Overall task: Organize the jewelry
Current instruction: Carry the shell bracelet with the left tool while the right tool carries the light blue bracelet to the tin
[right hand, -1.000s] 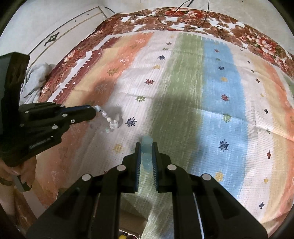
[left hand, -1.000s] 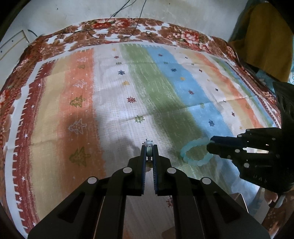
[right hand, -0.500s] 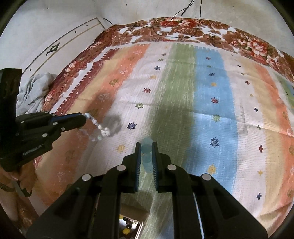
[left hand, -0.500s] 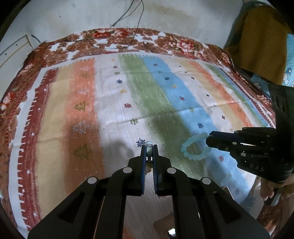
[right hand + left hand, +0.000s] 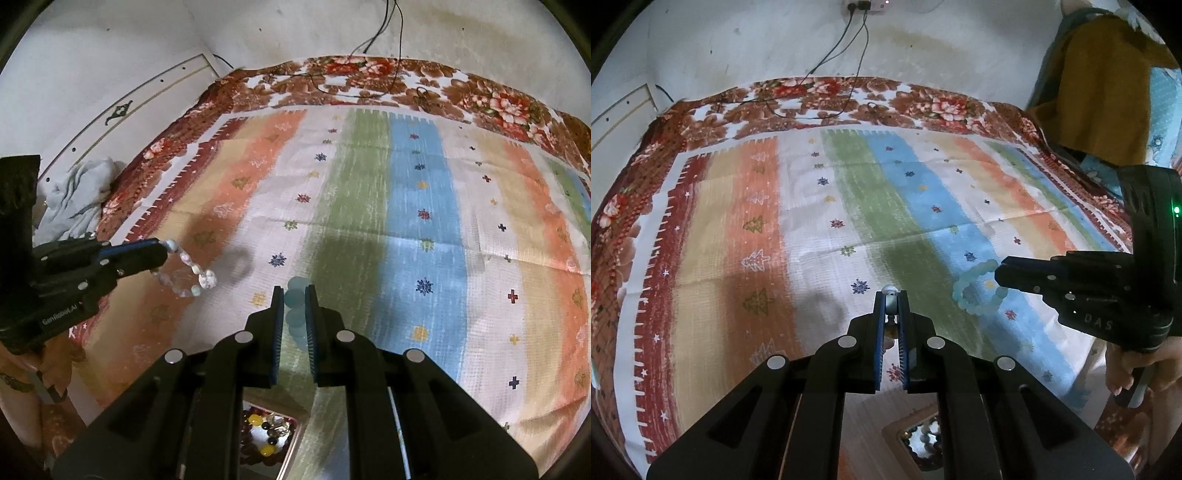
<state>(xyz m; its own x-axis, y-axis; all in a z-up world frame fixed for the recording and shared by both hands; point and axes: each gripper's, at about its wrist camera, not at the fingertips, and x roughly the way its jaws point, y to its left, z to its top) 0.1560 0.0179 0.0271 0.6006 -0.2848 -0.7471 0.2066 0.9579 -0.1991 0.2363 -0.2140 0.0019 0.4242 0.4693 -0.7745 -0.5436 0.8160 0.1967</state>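
Observation:
My left gripper (image 5: 891, 295) is shut on a pale bead bracelet (image 5: 890, 300) with white and clear beads; the right wrist view shows it (image 5: 192, 275) hanging from the left gripper (image 5: 166, 245) above the cloth. My right gripper (image 5: 294, 291) is shut on a light turquoise bead bracelet (image 5: 295, 301); in the left wrist view its loop (image 5: 977, 291) hangs from the right gripper (image 5: 999, 271) over the blue stripe. A small box with several bead bracelets (image 5: 267, 430) lies below both grippers and also shows in the left wrist view (image 5: 923, 437).
A striped cloth (image 5: 849, 206) covers a bed with a red floral border (image 5: 827, 96). Cables (image 5: 846, 55) run from a wall socket onto the bed. A grey cloth heap (image 5: 74, 195) lies left of the bed. A mustard garment (image 5: 1100, 81) hangs at the right.
Both grippers have lifted and drawn back from the cloth with their bracelets; more wall and the bead box below have come into view.

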